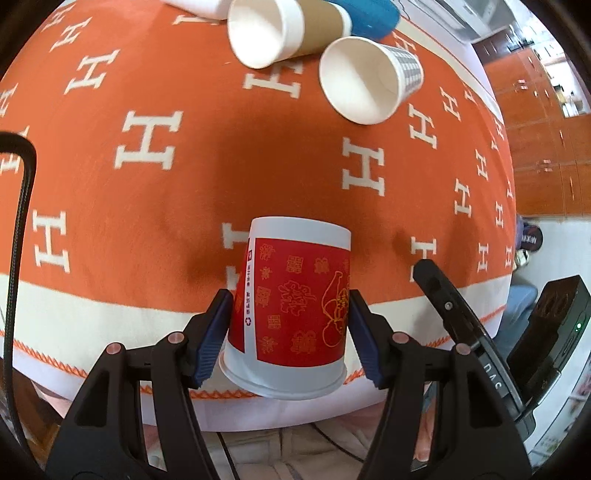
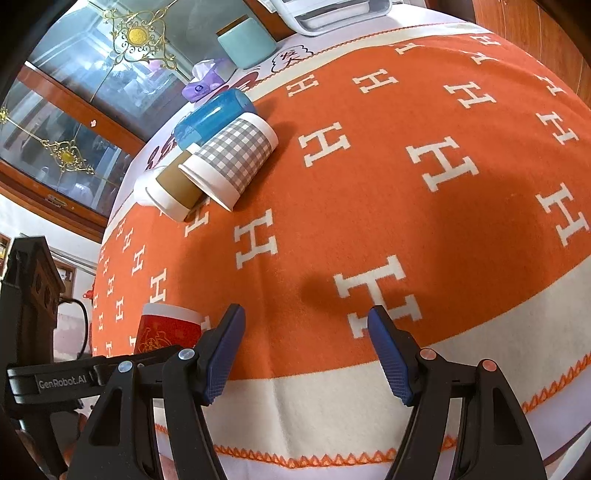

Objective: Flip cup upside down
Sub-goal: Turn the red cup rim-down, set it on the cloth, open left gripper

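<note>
A red and white paper cup (image 1: 295, 306) with gold prints stands upside down, its rolled rim at the bottom and its flat base on top, near the front edge of the orange cloth. My left gripper (image 1: 290, 328) is shut on its sides, blue pads touching both flanks. The cup also shows in the right wrist view (image 2: 166, 328), behind the left gripper's body. My right gripper (image 2: 306, 347) is open and empty above the cloth's cream border, to the right of the cup.
Several cups lie on their sides at the far side: a brown-sleeved one (image 1: 280, 31), a grey checked one (image 1: 369, 77) and a blue one (image 1: 369, 16). The orange cloth with white H letters (image 1: 147, 184) covers the table. A teal box (image 2: 247, 42) and a tray (image 2: 332, 13) stand beyond.
</note>
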`<state>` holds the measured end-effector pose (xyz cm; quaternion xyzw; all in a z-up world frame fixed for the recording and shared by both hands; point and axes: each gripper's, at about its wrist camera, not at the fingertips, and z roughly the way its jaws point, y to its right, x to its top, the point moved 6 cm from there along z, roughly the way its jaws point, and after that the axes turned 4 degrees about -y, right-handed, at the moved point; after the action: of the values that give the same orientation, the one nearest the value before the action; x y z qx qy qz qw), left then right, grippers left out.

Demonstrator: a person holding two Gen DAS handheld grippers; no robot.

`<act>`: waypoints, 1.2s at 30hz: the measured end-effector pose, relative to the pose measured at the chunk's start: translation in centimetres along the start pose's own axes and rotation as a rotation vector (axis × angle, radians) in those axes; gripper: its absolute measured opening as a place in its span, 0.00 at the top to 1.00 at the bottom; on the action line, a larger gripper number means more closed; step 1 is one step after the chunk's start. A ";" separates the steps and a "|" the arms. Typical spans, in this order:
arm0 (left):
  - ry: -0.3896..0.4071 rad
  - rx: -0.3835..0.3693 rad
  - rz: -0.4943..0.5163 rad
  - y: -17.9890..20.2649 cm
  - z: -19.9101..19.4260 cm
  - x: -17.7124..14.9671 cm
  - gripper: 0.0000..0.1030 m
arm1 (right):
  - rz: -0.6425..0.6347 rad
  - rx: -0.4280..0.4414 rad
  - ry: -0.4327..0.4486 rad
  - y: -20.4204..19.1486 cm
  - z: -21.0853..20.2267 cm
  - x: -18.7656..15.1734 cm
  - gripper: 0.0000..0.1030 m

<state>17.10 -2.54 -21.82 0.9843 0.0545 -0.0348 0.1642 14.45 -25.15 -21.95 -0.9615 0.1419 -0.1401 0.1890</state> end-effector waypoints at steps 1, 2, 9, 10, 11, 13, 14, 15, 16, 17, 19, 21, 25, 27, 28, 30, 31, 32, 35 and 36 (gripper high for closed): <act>0.007 0.002 -0.006 0.0 0.2 -0.1 0.42 | 0.000 0.002 -0.001 0.1 0.0 0.0 0.32; 0.019 0.006 -0.018 -0.2 0.2 -0.2 0.42 | 0.000 0.002 -0.001 0.0 0.0 0.0 0.32; 0.034 0.002 -0.076 -0.9 1.5 -0.5 0.42 | -0.001 0.012 -0.017 0.0 0.5 -0.5 0.32; 0.037 0.005 -0.079 -1.0 1.5 -0.6 0.42 | 0.000 0.012 -0.019 0.0 0.5 -0.5 0.32; 0.037 0.012 -0.079 -1.1 1.6 -0.6 0.42 | 0.001 0.012 -0.019 0.1 0.6 -0.6 0.32; 0.035 0.017 -0.079 -1.1 1.8 -0.7 0.42 | 0.004 0.012 -0.021 0.1 0.6 -0.6 0.32; 0.032 0.018 -0.081 -1.1 2.0 -0.8 0.42 | 0.005 0.012 -0.021 0.2 0.6 -0.6 0.32; 0.030 0.018 -0.082 -1.1 2.0 -0.8 0.42 | 0.006 0.013 -0.022 0.3 0.7 -0.6 0.32; 0.025 0.018 -0.080 -1.0 2.2 -0.9 0.42 | 0.007 0.013 -0.022 0.3 0.7 -0.6 0.32; 0.019 0.019 -0.079 -0.9 2.3 -0.9 0.41 | 0.007 0.015 -0.024 0.3 0.8 -0.6 0.32; 0.010 0.017 -0.073 -0.8 2.5 -1.0 0.40 | 0.005 0.018 -0.026 0.3 0.8 -0.7 0.32; 0.010 0.028 -0.067 -0.7 2.6 -1.0 0.40 | 0.001 0.020 -0.029 0.2 1.0 -0.8 0.32; 0.004 0.045 -0.057 -0.7 2.8 -1.0 0.39 | -0.003 0.022 -0.030 0.0 1.0 -0.9 0.32; 0.009 0.054 -0.048 -0.6 2.8 -0.9 0.28 | -0.002 0.022 -0.030 0.0 1.1 -0.9 0.32; 0.011 0.054 -0.045 -0.5 2.8 -0.8 0.26 | -0.002 0.022 -0.030 0.0 1.0 -0.9 0.32; 0.020 0.049 -0.035 -0.4 2.6 -0.8 0.23 | -0.001 0.022 -0.029 -0.1 1.1 -0.9 0.32; 0.024 0.049 -0.029 -0.3 2.6 -0.7 0.23 | -0.001 0.022 -0.029 -0.1 1.1 -0.9 0.32; 0.026 0.048 -0.019 -0.1 2.5 -0.7 0.21 | -0.001 0.023 -0.029 0.0 1.1 -0.9 0.32; 0.023 0.048 0.003 0.1 2.3 -0.9 0.20 | -0.005 0.026 -0.029 -0.1 1.0 -1.0 0.32; 0.023 0.052 0.012 0.1 2.1 -1.0 0.20 | -0.008 0.029 -0.030 -0.2 1.0 -1.0 0.32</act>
<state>16.05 -3.46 -23.72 0.9889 0.0495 -0.0240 0.1381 13.88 -24.30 -22.94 -0.9613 0.1333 -0.1285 0.2043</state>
